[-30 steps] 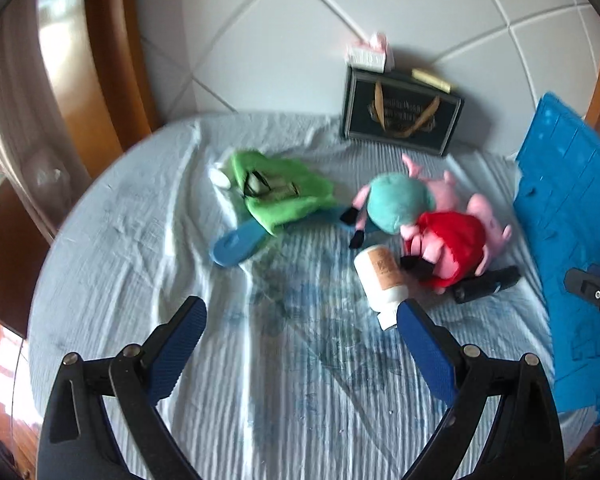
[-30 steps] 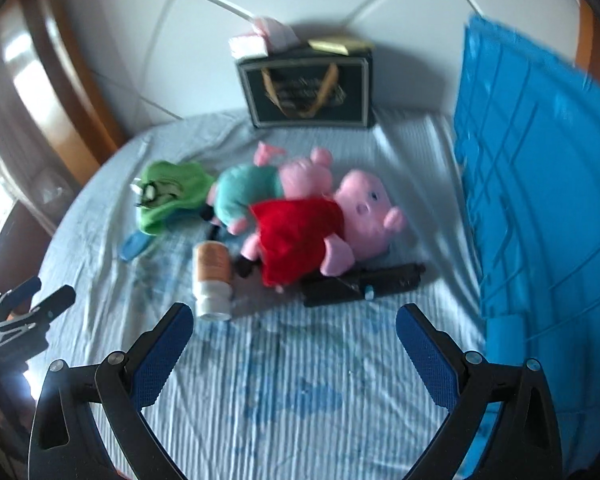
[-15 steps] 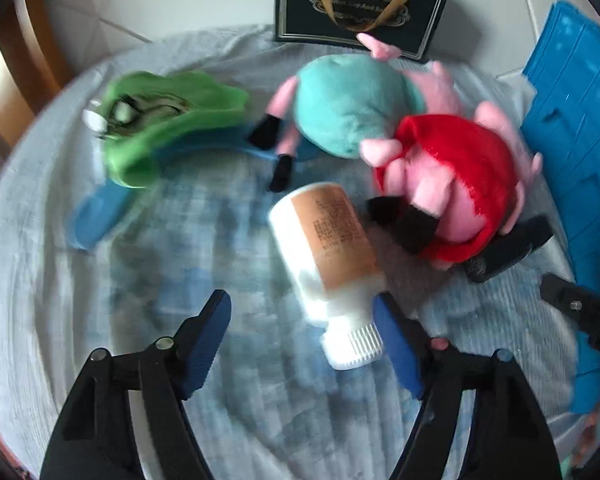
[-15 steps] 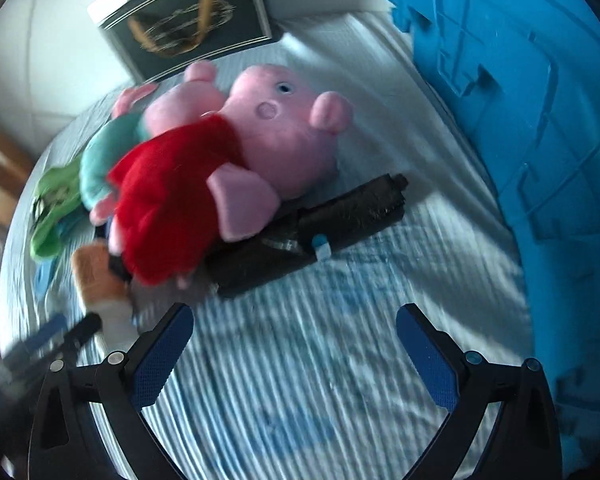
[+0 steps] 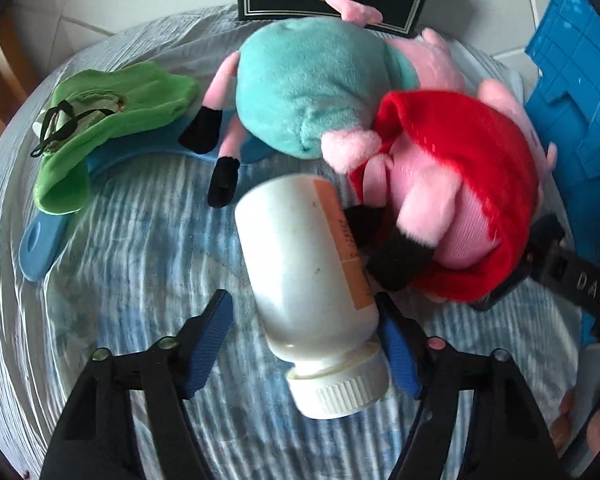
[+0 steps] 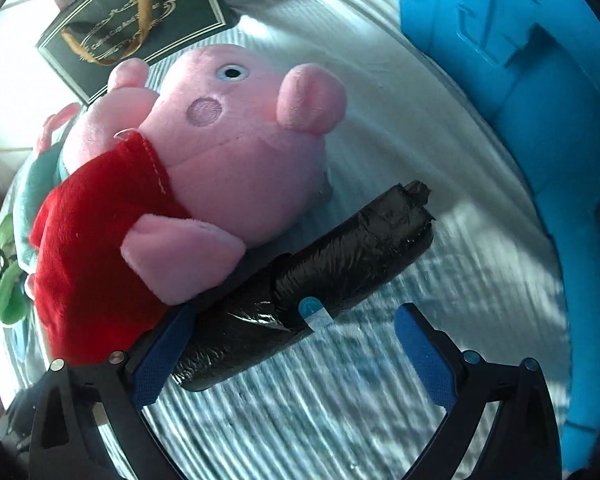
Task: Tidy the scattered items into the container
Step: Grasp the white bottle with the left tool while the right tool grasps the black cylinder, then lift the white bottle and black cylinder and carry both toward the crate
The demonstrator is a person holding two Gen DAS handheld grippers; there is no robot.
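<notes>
My left hand-held gripper (image 5: pixel 306 344), half open, straddles the white bottle (image 5: pixel 312 280) lying on the bed (image 5: pixel 140 248); closing is next. My right hand-held gripper (image 6: pixel 296 350), wide, brackets the black roll (image 6: pixel 320 276). The red-dressed pig plush (image 6: pixel 204 200) crowds both; the blue container (image 6: pixel 540 120) stands right.

left gripper (image 5: pixel 306 346): my black plastic frame, ribbed blue pads (image 5: pixel 210 338), round silver screws on the linkage arms.
right gripper (image 6: pixel 294 354): same black frame, blue textured pads (image 6: pixel 426 358), silver screws.
hand (image 5: pixel 580 428): bare skin, fingertips only.
</notes>
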